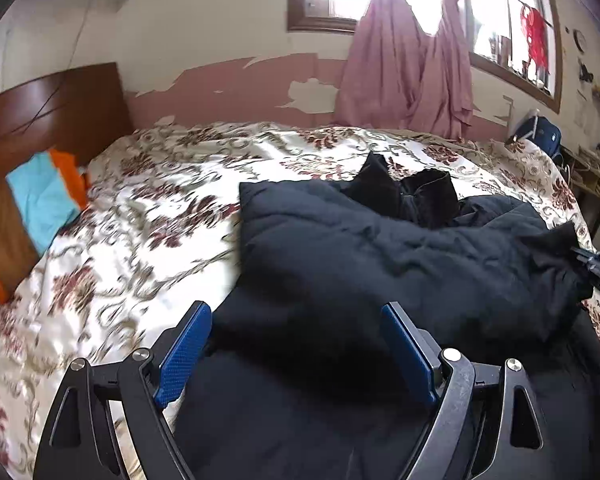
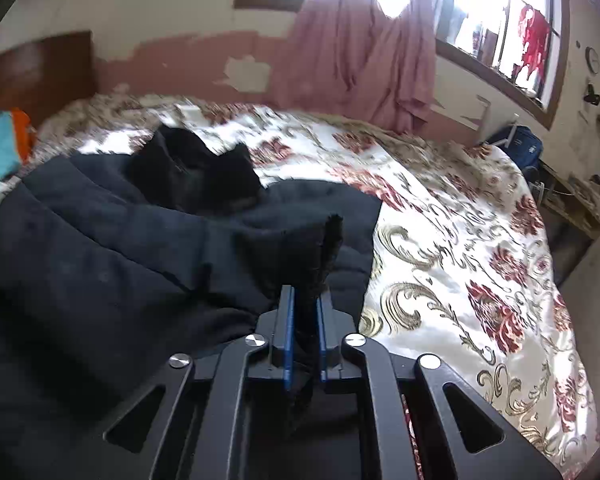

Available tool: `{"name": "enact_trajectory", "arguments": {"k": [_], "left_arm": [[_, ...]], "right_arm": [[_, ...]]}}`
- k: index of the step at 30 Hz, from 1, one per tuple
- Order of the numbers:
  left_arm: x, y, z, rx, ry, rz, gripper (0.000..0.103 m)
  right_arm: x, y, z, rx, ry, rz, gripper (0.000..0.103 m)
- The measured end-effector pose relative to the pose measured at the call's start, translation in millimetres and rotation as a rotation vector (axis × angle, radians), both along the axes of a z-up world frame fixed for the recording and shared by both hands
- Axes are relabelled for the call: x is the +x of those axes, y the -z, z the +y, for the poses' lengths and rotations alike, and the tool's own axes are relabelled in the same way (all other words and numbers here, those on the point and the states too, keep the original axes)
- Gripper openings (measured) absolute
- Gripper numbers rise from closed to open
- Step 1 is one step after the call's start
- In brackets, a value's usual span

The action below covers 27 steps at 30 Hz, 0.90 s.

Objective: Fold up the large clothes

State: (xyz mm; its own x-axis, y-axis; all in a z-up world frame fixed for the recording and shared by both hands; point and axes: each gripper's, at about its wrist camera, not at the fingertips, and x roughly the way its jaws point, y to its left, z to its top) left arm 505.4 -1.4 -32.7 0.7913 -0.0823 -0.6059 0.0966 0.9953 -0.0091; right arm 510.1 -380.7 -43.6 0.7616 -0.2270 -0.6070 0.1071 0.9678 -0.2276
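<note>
A large dark jacket (image 1: 380,248) lies crumpled on a bed covered by a cream bedspread (image 1: 140,216) with red flowers. The jacket sits toward the near edge of the bed, its collar (image 1: 416,192) standing up at the far side.

The left tongs (image 1: 296,352) hang above the near part of the jacket with their blue pads (image 1: 184,356) spread wide apart and nothing between them.

The right tongs (image 2: 304,332) are closed on a fold of the jacket's edge, and the pinched cloth (image 2: 324,252) rises in a peak above the pads.

A wooden headboard (image 1: 48,112) stands at the left, with a blue and orange cloth (image 1: 44,196) against it. Pink curtains (image 1: 404,68) hang at the window behind the bed.
</note>
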Motion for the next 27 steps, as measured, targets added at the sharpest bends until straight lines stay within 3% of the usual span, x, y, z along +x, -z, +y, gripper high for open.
{"name": "enact_trajectory", "arguments": {"k": [2, 5, 6, 9, 13, 18, 22, 27], "left_arm": [[7.4, 0.9, -11.2, 0.008, 0.022, 0.005, 0.085], [18.2, 2.1, -28.9, 0.003, 0.072, 0.023, 0.085], [21.2, 3.2, -35.9, -0.008, 0.096, 0.029, 0.085], [29.3, 7.6, -51.7, -0.014, 0.138, 0.053, 0.085], [38.3, 21.2, -67.5, 0.002, 0.163, 0.086, 0.085], [44.2, 46.5, -84.5, 0.144, 0.15, 0.098, 0.086], [44.2, 57.1, -89.8, 0.18, 0.141, 0.081, 0.087], [46.7, 68.9, -97.0, 0.233, 0.118, 0.054, 0.088]], "right_arm": [[1.3, 4.3, 4.6, -0.088, 0.048, -0.018, 0.018], [-5.5, -5.2, 16.7, -0.177, 0.068, -0.1, 0.048], [-9.0, -10.4, 19.6, -0.177, 0.054, -0.132, 0.05], [-15.5, -20.6, 26.4, -0.05, -0.078, -0.144, 0.05], [-12.7, -6.3, 34.8, 0.128, -0.251, -0.035, 0.05], [0.9, 33.6, 41.8, 0.113, -0.27, 0.086, 0.049], [6.2, 48.5, 37.3, 0.147, -0.253, 0.127, 0.049], [10.5, 61.1, 45.2, 0.103, -0.243, 0.147, 0.049]]}}
